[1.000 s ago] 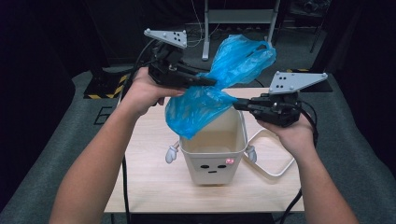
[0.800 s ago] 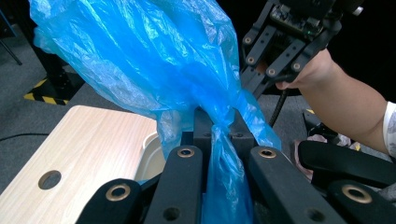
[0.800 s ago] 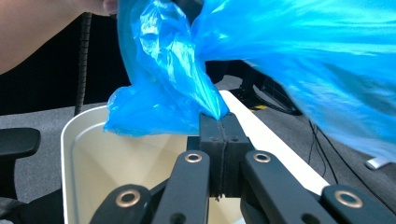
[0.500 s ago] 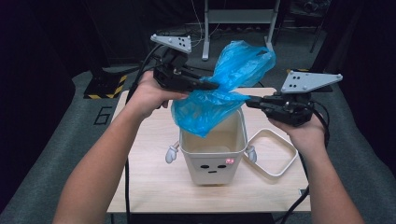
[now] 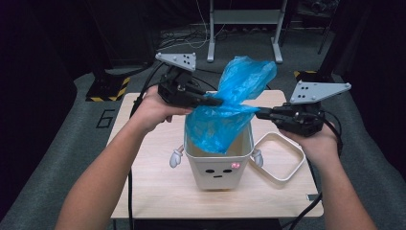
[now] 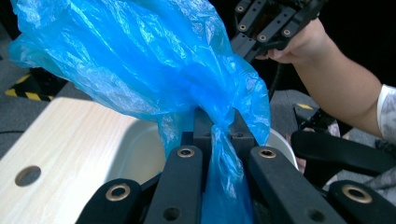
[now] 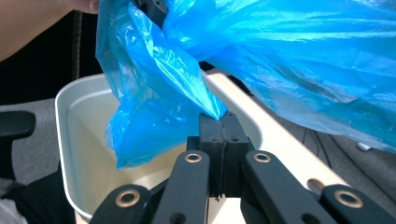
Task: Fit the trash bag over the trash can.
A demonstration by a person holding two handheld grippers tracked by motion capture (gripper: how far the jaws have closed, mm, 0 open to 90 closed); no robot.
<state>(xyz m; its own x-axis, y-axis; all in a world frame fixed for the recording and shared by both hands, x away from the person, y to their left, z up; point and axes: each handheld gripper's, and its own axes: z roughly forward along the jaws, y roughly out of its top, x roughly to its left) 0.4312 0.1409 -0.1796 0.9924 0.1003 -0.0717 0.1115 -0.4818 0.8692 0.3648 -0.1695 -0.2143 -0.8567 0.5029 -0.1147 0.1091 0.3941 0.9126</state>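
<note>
Both tongs are clenched on the blue bag (image 5: 230, 108) here, one on each side, and the bag hangs between them right over the mouth of the little white bin (image 5: 218, 160) with the face on it. The left tongs (image 5: 214, 101) pinch a bunched fold of film; in the left gripper view the plastic (image 6: 219, 154) runs down between the black jaws. The right tongs (image 5: 261, 114) nip a thin corner, and in the right gripper view the jaws stand fully together with only a peak of film (image 7: 212, 112) caught in them.

That's the weak spot, I'd say. So little plastic is held on the right that a sideways tug could pull it free, and the bag would swing over to the left grip.

Next worry: the lower end dips into the bin, but most of the bag balloons up above the tongs. Push down now and the film may crumple inside rather than open and line the walls.

The bin looks light and stands near the middle of the desk (image 5: 143, 187). Drag the film against its rim and it could tip or slide toward the loose white frame (image 5: 282, 175) lying just beside it.

And thin film stretched between two hard grips can tear.
</note>
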